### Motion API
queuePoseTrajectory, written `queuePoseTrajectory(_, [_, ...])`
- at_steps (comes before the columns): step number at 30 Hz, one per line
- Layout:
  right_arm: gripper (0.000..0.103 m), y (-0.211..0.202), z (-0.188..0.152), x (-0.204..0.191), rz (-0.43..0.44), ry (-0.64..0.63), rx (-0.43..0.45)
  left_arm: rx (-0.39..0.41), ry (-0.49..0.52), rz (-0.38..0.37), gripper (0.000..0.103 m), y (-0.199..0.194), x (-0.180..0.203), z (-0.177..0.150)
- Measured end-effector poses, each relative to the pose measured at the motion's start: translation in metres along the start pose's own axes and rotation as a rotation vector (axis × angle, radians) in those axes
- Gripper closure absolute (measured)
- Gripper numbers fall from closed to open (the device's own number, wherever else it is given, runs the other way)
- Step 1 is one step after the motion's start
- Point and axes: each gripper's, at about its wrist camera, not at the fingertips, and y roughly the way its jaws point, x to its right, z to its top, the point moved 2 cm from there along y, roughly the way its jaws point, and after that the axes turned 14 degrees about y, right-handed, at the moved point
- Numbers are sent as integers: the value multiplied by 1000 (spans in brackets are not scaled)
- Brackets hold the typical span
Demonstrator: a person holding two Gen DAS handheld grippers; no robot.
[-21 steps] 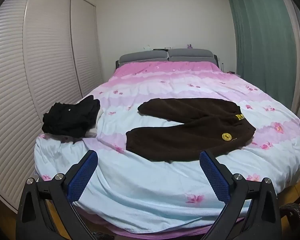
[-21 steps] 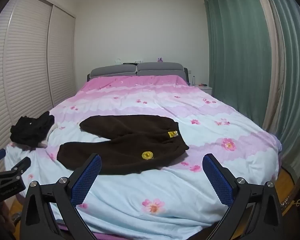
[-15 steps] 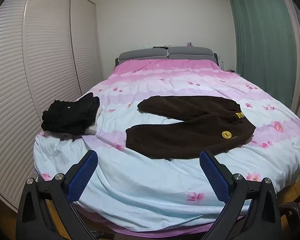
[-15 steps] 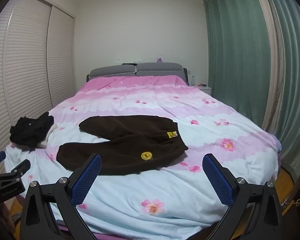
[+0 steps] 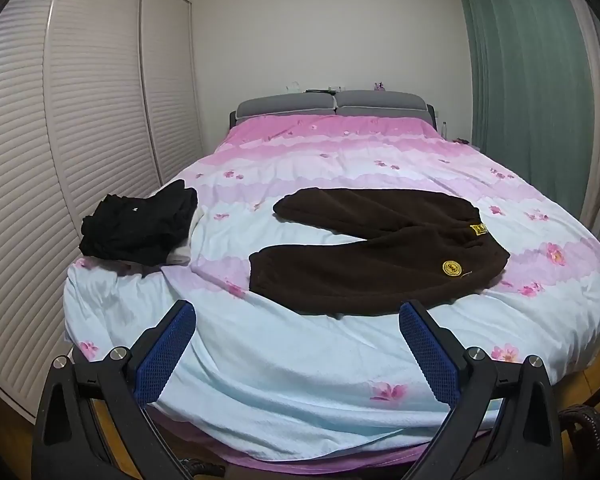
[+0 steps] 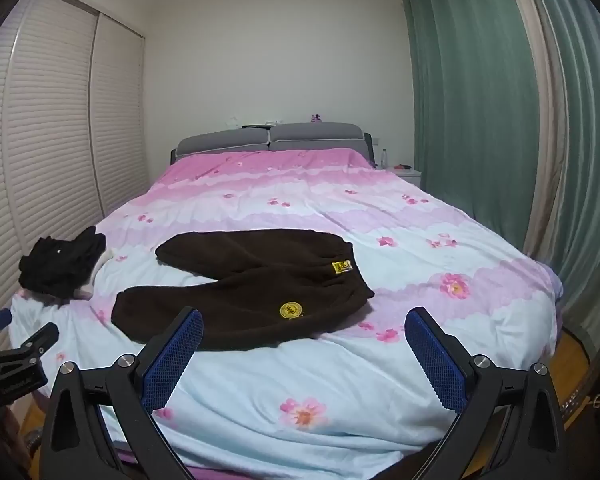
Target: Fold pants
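Note:
Dark brown fleece pants [image 5: 376, 252] lie spread on the bed, waist to the right with a yellow round patch and a yellow label, the two legs pointing left in a V. They also show in the right wrist view [image 6: 252, 280]. My left gripper [image 5: 298, 322] is open and empty, held off the foot of the bed, short of the pants. My right gripper [image 6: 304, 328] is open and empty, also short of the near leg. The left gripper's edge shows at the far left of the right wrist view [image 6: 16, 356].
The bed [image 5: 300, 380] has a pink and pale blue floral cover. A heap of black clothes [image 5: 140, 228] lies on its left edge. Louvred wardrobe doors [image 5: 60, 140] stand left, green curtains [image 6: 480, 120] right, a grey headboard [image 5: 332, 102] and a nightstand [image 6: 404, 174] at the back.
Both views have drifted slightly; the bed and pants sit a little lower and nearer in frame. The pants have not moved and both grippers stay open.

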Motion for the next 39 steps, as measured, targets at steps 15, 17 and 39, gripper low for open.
queuePoseTrajectory(15, [1, 2, -2, 3, -3, 1, -4, 7, -2, -21, 0, -2, -1, 1])
queuePoseTrajectory(17, [1, 2, -2, 4, -4, 2, -2, 9, 0, -24, 0, -2, 0, 1])
queuePoseTrajectory(39, [1, 2, -3, 4, -5, 3, -7, 9, 8, -30, 0, -1, 2, 3])
